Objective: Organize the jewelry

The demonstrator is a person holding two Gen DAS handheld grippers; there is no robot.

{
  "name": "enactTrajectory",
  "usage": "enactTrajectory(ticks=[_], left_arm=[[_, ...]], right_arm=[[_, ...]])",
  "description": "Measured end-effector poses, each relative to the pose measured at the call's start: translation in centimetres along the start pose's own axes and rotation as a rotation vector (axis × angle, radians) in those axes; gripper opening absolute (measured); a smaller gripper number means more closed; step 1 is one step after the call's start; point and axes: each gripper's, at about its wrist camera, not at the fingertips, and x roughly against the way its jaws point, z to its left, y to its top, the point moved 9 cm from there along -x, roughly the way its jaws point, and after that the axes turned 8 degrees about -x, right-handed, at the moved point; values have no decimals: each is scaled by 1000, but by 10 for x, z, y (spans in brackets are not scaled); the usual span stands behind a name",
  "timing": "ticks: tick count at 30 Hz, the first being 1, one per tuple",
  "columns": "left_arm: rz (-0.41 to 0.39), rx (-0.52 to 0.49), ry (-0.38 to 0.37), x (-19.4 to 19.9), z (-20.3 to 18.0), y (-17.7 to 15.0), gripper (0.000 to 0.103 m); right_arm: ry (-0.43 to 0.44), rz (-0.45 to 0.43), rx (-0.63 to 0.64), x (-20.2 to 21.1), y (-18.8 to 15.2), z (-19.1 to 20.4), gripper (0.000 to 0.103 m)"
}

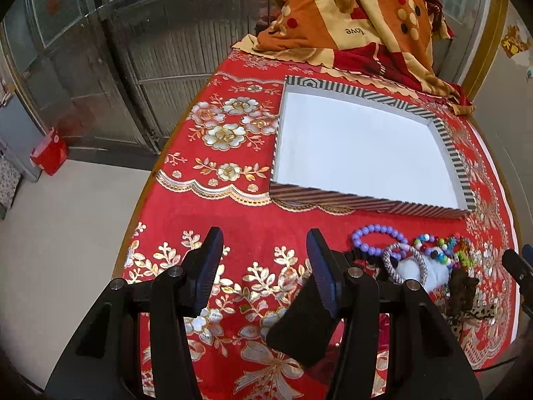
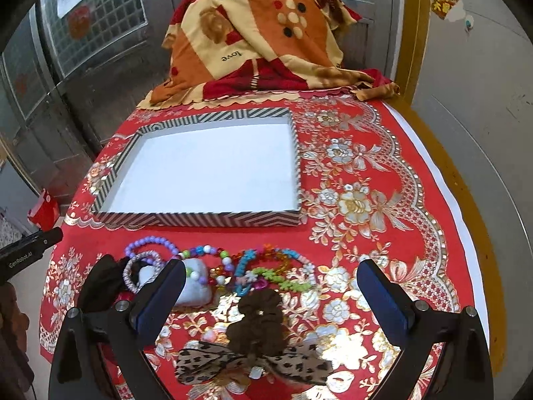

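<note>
A shallow striped tray (image 1: 366, 205) (image 2: 200, 218) with a bare white floor lies on the red floral tablecloth. In front of it is a heap of jewelry: a purple bead bracelet (image 1: 376, 233) (image 2: 150, 243), a silvery braided hair tie (image 1: 404, 263) (image 2: 133, 273), multicoloured bead strings (image 1: 439, 250) (image 2: 213, 256), a white fluffy piece (image 2: 196, 286), a brown scrunchie (image 2: 260, 320) and a leopard bow (image 2: 253, 363). My left gripper (image 1: 265, 266) is open over the cloth, left of the heap, with a black fabric piece (image 1: 299, 326) by its right finger. My right gripper (image 2: 274, 290) is open, and the brown scrunchie lies between its fingers.
A folded orange and red blanket (image 1: 349, 16) (image 2: 260, 43) fills the far end of the table. The table edge drops to the floor on the left, where a red bag (image 1: 50, 153) stands by metal doors. A yellow door frame (image 2: 413, 50) borders the right side.
</note>
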Motion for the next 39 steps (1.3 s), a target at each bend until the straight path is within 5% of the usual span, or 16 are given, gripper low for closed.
enactTrajectory(ticks=[39], left_arm=[[25, 28, 24, -1, 2, -15, 51]], right_arm=[[12, 48, 42, -5, -10, 10, 102]])
